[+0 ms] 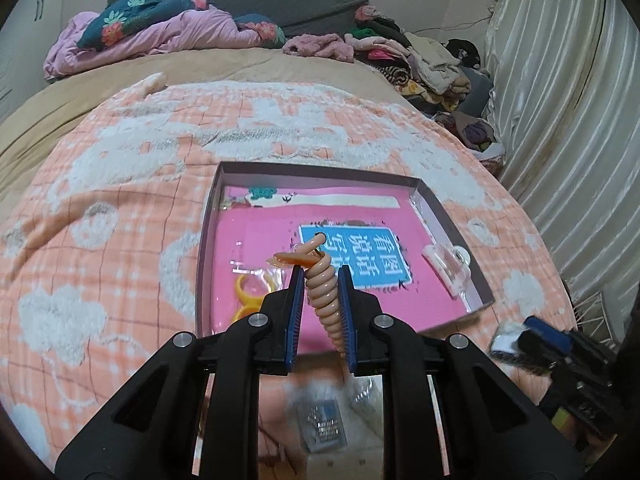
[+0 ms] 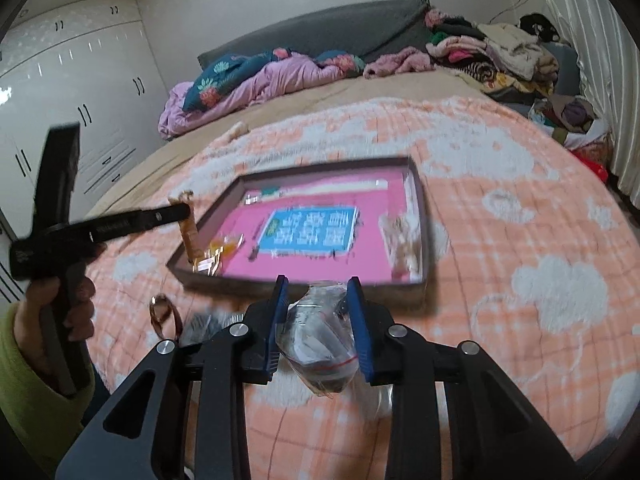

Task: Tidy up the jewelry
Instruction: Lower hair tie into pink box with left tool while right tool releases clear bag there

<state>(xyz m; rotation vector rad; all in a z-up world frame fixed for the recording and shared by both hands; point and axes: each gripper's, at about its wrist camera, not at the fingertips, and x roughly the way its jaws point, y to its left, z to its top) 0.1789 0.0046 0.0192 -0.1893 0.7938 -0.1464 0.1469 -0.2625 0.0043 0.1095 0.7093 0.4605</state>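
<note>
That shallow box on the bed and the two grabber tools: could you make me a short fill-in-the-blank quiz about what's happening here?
1. The left gripper is closed on a peach ____ hair tie.
2. The right gripper is closed on a small clear plastic ____ with a red seal line.
3. The box has a ____ floor with a blue label.
4. A clear hair claw clip lies ____ the box, by its right wall.

Missing words: spiral; bag; pink; inside

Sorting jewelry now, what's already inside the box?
Inside the box: a clear hair claw, a yellow ring and a small clear bag. The left gripper and its coil hair tie hide part.
</note>
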